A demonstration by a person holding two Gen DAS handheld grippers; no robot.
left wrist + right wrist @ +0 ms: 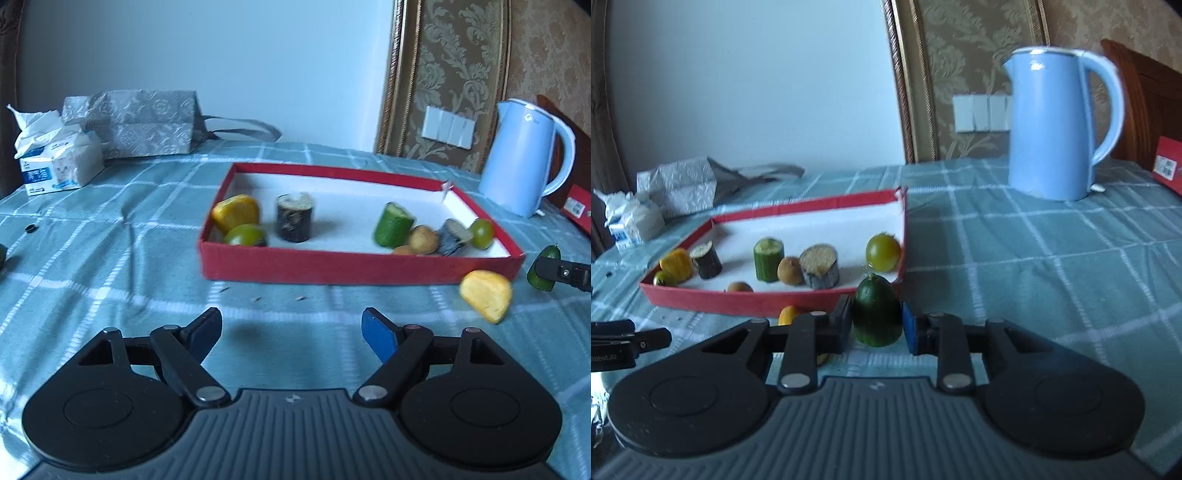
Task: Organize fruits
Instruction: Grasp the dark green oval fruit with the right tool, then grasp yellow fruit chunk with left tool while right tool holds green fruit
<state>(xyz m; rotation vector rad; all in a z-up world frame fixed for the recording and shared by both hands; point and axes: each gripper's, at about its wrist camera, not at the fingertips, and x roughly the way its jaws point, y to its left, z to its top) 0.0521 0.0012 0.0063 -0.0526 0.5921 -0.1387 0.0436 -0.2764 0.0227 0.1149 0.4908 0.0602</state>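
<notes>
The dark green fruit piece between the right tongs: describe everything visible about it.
The dark green fruit piece is dome-shaped, with a rounded top and a flat cut base, its skin dull and faintly speckled. It stands upright on the checked teal tablecloth, just outside the near right corner of the red box. The right tongs flank it, both pads at or very near its sides; firm contact cannot be confirmed. In the left wrist view it sits partly hidden behind a finger.

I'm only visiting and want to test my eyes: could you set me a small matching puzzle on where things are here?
Things:
1. dark green cucumber end piece
2. yellow pepper chunk
3. round green tomato
4. light blue plastic kettle

Places:
a. inside the red shallow cardboard tray
b. between the right gripper fingers
c. standing behind the tray
d. on the cloth before the tray

Pairs: 1-b, 2-d, 3-a, 4-c
</notes>
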